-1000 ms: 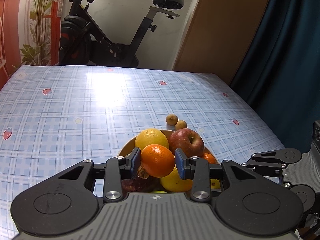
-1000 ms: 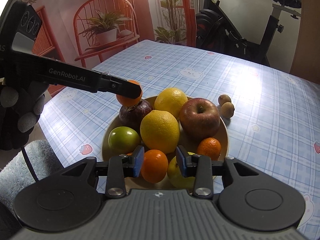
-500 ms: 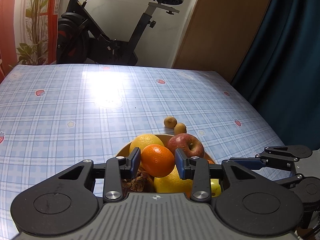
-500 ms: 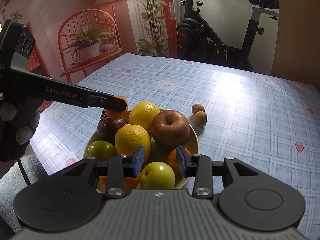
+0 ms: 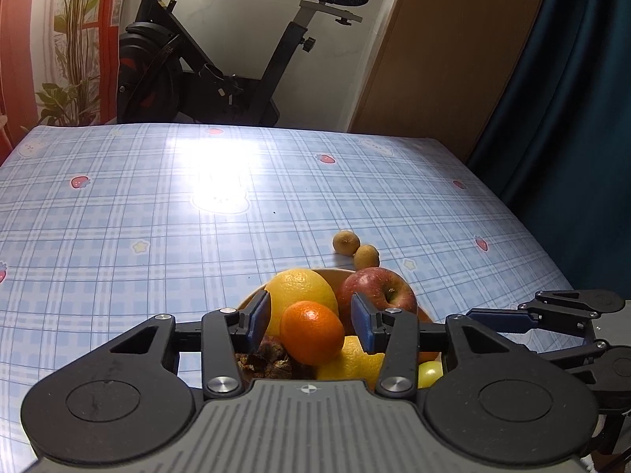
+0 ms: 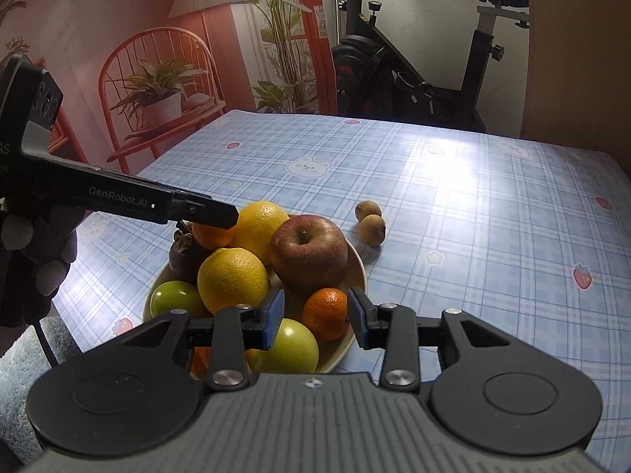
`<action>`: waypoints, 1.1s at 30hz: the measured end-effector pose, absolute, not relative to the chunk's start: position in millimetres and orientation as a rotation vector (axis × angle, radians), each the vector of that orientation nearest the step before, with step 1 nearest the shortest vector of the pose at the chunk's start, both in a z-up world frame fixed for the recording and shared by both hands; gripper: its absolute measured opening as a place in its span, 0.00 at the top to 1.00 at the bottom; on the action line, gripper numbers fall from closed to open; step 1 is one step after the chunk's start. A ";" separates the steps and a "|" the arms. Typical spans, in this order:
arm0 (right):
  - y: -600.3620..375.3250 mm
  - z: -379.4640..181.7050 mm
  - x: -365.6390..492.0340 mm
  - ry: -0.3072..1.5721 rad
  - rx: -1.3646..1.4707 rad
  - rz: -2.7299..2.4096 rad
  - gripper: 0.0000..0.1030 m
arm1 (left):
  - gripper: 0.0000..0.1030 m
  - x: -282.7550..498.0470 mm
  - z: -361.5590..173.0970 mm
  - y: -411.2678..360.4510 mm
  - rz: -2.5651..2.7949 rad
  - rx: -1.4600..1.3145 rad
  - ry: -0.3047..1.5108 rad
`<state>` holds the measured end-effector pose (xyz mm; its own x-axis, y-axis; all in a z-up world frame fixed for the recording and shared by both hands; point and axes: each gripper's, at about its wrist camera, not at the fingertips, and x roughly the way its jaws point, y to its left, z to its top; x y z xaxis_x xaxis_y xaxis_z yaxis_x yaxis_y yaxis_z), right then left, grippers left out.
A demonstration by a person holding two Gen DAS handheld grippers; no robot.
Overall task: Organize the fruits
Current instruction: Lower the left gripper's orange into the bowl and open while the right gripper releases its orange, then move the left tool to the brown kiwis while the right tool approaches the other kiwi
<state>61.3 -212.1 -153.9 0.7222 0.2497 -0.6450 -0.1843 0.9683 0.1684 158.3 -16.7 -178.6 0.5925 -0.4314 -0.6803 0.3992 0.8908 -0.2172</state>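
A beige bowl [image 6: 357, 272] holds a red apple [image 6: 309, 254], two yellow citrus fruits [image 6: 232, 280], green apples [image 6: 175, 303], a dark mangosteen [image 6: 183, 256] and a small tangerine [image 6: 327, 313]. My left gripper [image 5: 309, 311] hovers over the pile's left side and its jaws are opening. A second tangerine [image 5: 311, 333] lies between the blue pads with a gap on each side, resting on the mangosteen. My right gripper [image 6: 315, 315] stands at the bowl's near rim, its pads apart and gripping nothing. Two small brown fruits [image 6: 370, 222] lie on the tablecloth beyond the bowl.
The blue checked tablecloth [image 5: 157, 216] stretches away behind the bowl. An exercise bike [image 5: 205, 79] stands past the far edge, a red chair with a potted plant [image 6: 157, 98] to the left, a dark blue curtain [image 5: 572, 118] to the right. A grey towel [image 6: 23, 354] lies off the near-left corner.
The left pads have spread away from the tangerine, which has settled lower on the pile. The right gripper has slid to the right along the bowl's near side.
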 end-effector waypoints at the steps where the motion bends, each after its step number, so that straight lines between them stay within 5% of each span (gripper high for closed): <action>1: -214.0 -153.7 62.2 0.724 0.100 0.236 0.62 | 0.54 158.9 -176.4 -15.2 -0.480 -0.052 0.793; 33: -253.7 -193.9 177.4 0.753 0.175 0.266 0.62 | 0.55 230.5 -153.7 -45.9 -0.344 -0.003 0.658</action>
<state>177.4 -253.7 -193.9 0.6982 0.2998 -0.6501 -0.1753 0.9520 0.2508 230.5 -45.9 -153.7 0.7365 -0.3144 -0.5989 0.3125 0.9434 -0.1110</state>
